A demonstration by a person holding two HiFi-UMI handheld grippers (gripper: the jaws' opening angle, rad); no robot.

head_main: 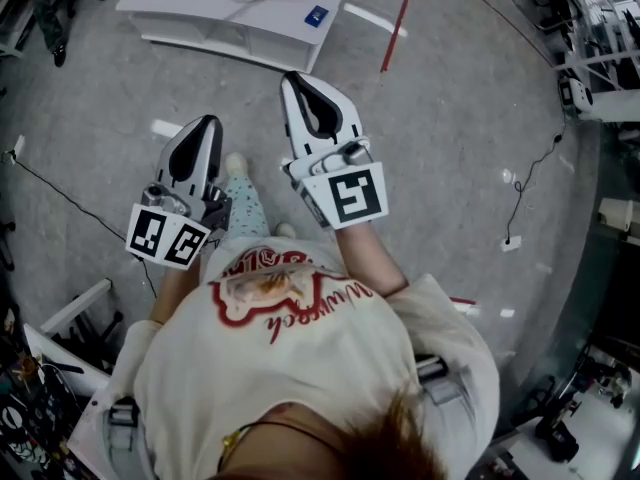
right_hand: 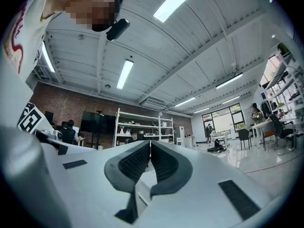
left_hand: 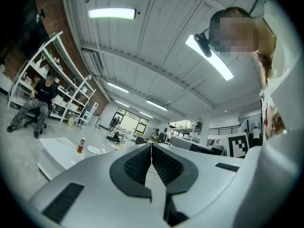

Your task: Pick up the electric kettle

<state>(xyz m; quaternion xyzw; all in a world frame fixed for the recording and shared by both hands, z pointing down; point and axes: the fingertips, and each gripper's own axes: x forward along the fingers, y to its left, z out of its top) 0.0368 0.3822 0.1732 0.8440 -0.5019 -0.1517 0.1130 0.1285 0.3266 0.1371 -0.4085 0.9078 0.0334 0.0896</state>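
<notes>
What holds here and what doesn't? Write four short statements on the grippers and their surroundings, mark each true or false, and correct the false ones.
1. The left gripper and the right gripper both have their jaws together with nothing between them. True.
2. The left gripper is carrying the kettle. False: its jaws are shut on nothing, and no kettle can be clearly made out in any view.
3. In the left gripper view, a bottle stands upright on a low white table. True.
4. A blue line runs across the floor ahead of the person. False: the line on the floor is red.
</notes>
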